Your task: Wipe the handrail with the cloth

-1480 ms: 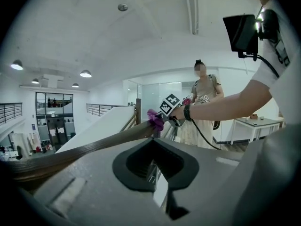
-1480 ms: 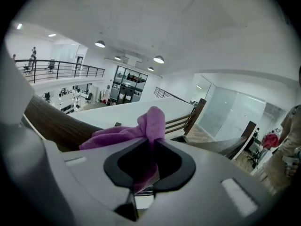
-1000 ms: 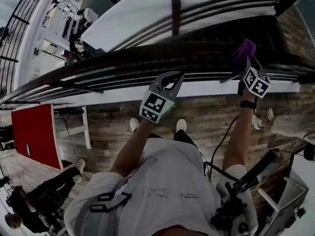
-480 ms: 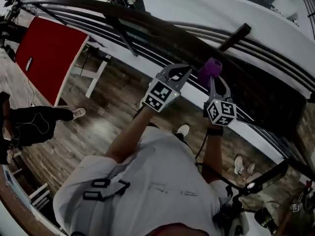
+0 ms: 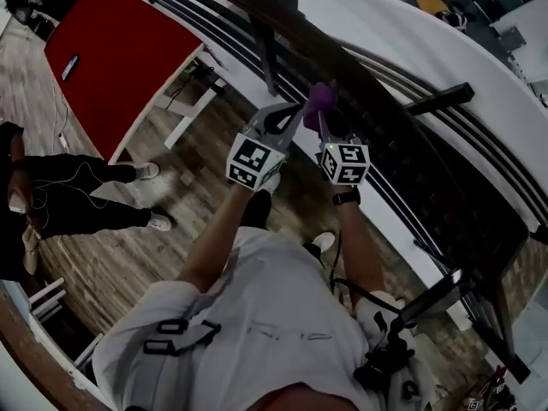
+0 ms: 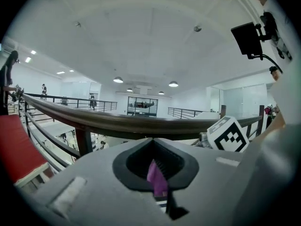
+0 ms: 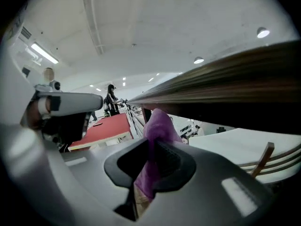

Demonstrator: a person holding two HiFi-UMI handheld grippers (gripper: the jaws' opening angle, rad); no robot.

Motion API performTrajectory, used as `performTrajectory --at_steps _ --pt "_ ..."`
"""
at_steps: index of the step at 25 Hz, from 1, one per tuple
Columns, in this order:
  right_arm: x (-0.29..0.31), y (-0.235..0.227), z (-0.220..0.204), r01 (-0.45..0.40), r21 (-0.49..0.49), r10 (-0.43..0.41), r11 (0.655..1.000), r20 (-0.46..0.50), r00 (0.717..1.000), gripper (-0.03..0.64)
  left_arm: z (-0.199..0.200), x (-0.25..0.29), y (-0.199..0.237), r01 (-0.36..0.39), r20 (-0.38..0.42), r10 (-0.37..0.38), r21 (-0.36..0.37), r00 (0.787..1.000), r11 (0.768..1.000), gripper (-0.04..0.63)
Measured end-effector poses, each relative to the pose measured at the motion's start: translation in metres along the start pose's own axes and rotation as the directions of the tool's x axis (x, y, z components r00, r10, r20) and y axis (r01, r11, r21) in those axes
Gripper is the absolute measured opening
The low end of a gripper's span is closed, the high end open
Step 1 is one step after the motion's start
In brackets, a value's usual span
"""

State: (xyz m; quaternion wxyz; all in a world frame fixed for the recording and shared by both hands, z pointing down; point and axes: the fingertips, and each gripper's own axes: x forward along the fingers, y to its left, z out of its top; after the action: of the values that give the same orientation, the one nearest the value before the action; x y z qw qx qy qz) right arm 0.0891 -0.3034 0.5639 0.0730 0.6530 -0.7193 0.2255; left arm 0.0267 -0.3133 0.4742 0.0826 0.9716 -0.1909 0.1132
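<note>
Right gripper (image 5: pixel 323 123): jaws clamped on purple cloth (image 7: pixel 157 126) | Cloth: bunched above the jaws, against the wooden handrail (image 6: pixel 141 124) | Left gripper (image 5: pixel 291 118): just beside, jaws closed on a purple strip of the same cloth.

I'm seeing the cloth (image 5: pixel 318 101) showing purple against the handrail (image 6: pixel 141 124), which is looking dark brown. My grey left claw (image 5: pixel 297 110) and right claw (image 5: pixel 323 116) are carrying black-and-white square-patterned cubes. The table (image 5: pixel 120 54) is showing red, and the plank floor (image 5: pixel 111 255) is showing streaky brown.
</note>
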Motion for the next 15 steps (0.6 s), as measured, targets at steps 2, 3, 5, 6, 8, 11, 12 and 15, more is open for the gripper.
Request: performTrajectory --at_steps 2,3,5,6,8,11,12,15 --pt "0.044 0.011 0.007 -0.006 0.014 0.006 1.0 0.006 1.0 0.041 -0.002 -0.006 0.029 -0.028 0.007 0.028 0.002 1.0 1.0 0.0" --pt "0.065 0.015 0.009 -0.007 0.026 0.007 1.0 0.011 1.0 0.041 -0.004 -0.009 0.042 -0.039 0.005 0.039 0.0 0.999 0.999 0.0" --pt "0.104 0.022 0.011 -0.008 0.061 0.007 0.998 0.019 1.0 0.042 -0.009 -0.015 0.065 -0.059 0.0 0.059 -0.01 0.998 0.998 0.0" --pt "0.123 0.024 0.011 -0.008 0.083 0.007 0.997 0.02 1.0 0.043 -0.012 -0.018 0.075 -0.07 -0.003 0.07 -0.016 0.998 0.997 0.0" --pt "0.155 0.029 0.012 -0.009 0.127 0.007 0.992 0.019 1.0 0.041 -0.016 -0.024 0.093 -0.093 -0.01 0.093 -0.027 0.996 0.995 0.0" --pt "0.195 0.034 0.018 -0.004 0.208 0.0 0.978 0.02 1.0 0.043 -0.023 -0.036 0.115 -0.128 -0.029 0.127 -0.036 0.991 0.991 0.0" --pt "0.205 0.034 0.019 0.002 0.242 -0.007 0.97 0.022 1.0 0.041 -0.025 -0.04 0.121 -0.137 -0.032 0.136 -0.04 0.99 0.99 0.0" --pt "0.228 0.027 0.021 0.032 0.336 -0.042 0.941 0.025 0.999 0.042 -0.032 -0.049 0.132 -0.155 -0.038 0.153 -0.049 0.988 0.987 0.0"
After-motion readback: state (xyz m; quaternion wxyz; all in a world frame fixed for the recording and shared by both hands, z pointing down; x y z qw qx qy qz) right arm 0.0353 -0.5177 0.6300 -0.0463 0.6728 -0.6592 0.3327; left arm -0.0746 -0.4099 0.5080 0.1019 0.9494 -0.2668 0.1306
